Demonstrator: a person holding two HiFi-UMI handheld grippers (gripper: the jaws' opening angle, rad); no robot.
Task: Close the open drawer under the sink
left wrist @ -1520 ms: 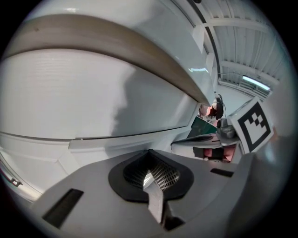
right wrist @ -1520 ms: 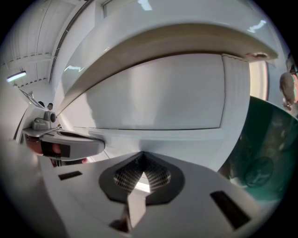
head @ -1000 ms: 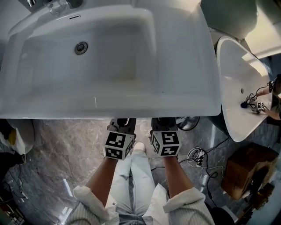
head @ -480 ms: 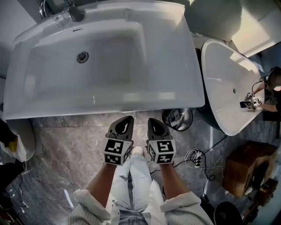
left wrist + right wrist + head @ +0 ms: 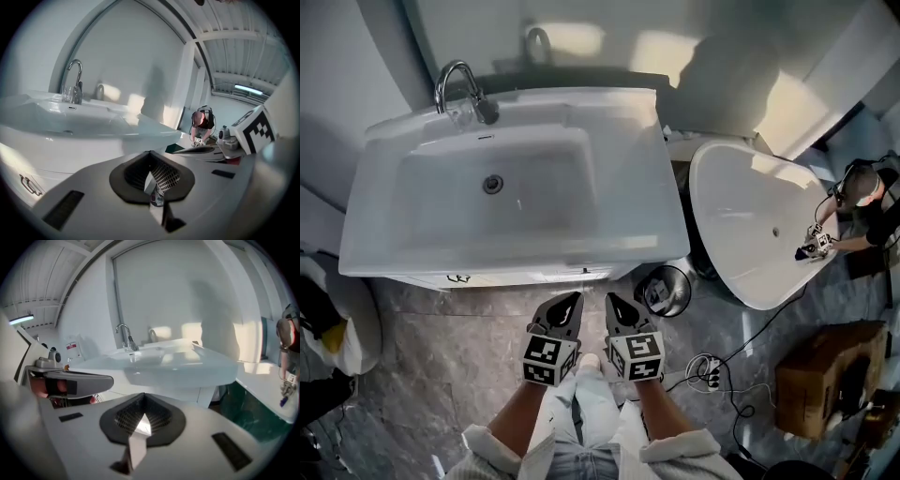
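A: Ahead of you, at 12 o'clock from your grippers, is the sink (image 5: pixel 412 225): a glossy white rectangular basin with rounded corners.

B: At 2 o'clock you have the bathtub (image 5: pixel 722 187), a smooth white oval with a dark outside. A person (image 5: pixel 862 202) bends over its far end.

A: Under you is the floor (image 5: pixel 441 366), polished grey stone with pale veins.

B: Now the drawer (image 5: pixel 534 277). From your head it shows only as a narrow white strip tucked beneath the sink's front rim, at 11 o'clock from your grippers. Your left gripper view shows its plain white front (image 5: pixel 51 161) below the basin.

A: A brown cardboard box (image 5: pixel 820 380) sits at 4 o'clock, well apart from you.

B: Your left gripper (image 5: pixel 571 300) has its jaws pressed together, tip to tip, with nothing between them. The body is matte grey, and the pads (image 5: pixel 164 176) are dark with a fine ribbed mesh.

A: Your right gripper (image 5: pixel 611 301) matches it: jaws closed to a point, holding nothing. The two grippers hang side by side over the floor, pointing at the cabinet but apart from it.

B: The faucet (image 5: pixel 461 89) is an arched chrome tube at 11 o'clock, at the sink's back edge.

A: Smallest is the drawer's handle (image 5: pixel 28 184), a bright metal pull low at 8 o'clock in your left gripper view.
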